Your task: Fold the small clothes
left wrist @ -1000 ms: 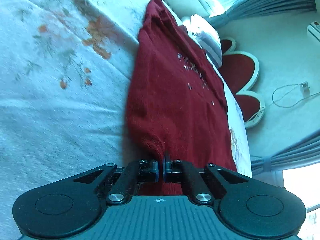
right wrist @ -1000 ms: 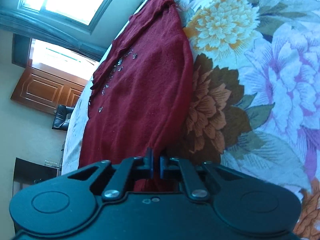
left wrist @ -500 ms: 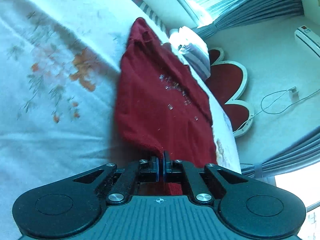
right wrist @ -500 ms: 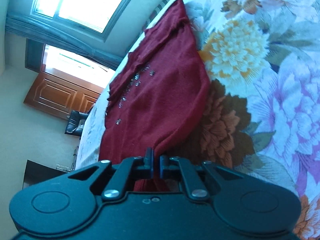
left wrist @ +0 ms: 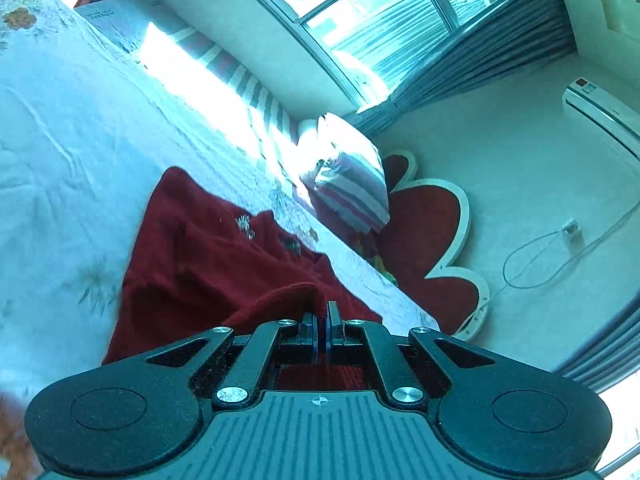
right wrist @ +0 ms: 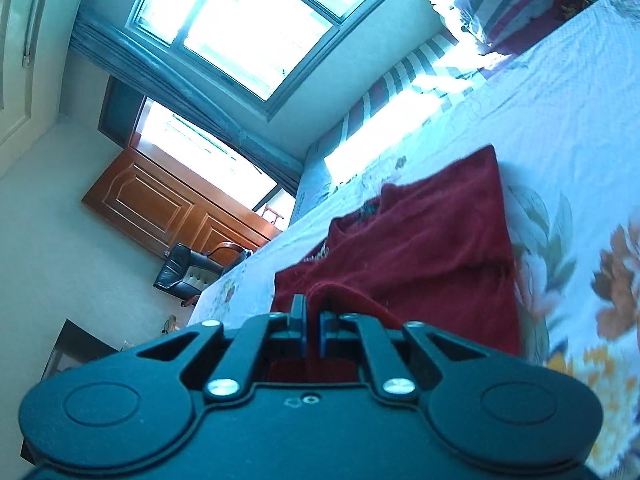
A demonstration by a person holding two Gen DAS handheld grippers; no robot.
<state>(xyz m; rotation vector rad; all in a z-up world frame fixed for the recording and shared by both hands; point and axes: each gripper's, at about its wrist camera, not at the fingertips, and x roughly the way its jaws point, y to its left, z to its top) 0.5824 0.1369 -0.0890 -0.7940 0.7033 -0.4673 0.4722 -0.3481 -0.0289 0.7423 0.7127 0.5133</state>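
Dark red knitted sweater (left wrist: 224,264) fabric is what we see first, pinched at the bottom centre of each wrist view. In the left view, our left hand-held gripper (left wrist: 321,326) has its jaws closed tight on a raised fold of the sweater's edge. In the right view, our right hand-held gripper (right wrist: 311,326) grasps another raised fold of the same sweater (right wrist: 420,256), with a narrow gap between its jaws where the knit passes through.

Past the jaws, the sweater lies across the middle of both frames on the bed's white floral bedsheet (left wrist: 60,152), partly doubled over itself, with small sparkling decorations (left wrist: 245,225) showing near its far edge. In the right view the sheet (right wrist: 572,128) carries large orange and brown flower prints at the right edge of the frame.

Farther off, a red-and-white striped pillow (left wrist: 352,188) sits at the centre of the left view against a red flower-shaped headboard with a white border (left wrist: 432,256). At the top of that frame we see a bright window (left wrist: 360,12) with grey curtains. In the right view a brown wooden door (right wrist: 160,204) and a black leather chair (right wrist: 188,272) stand at the left.
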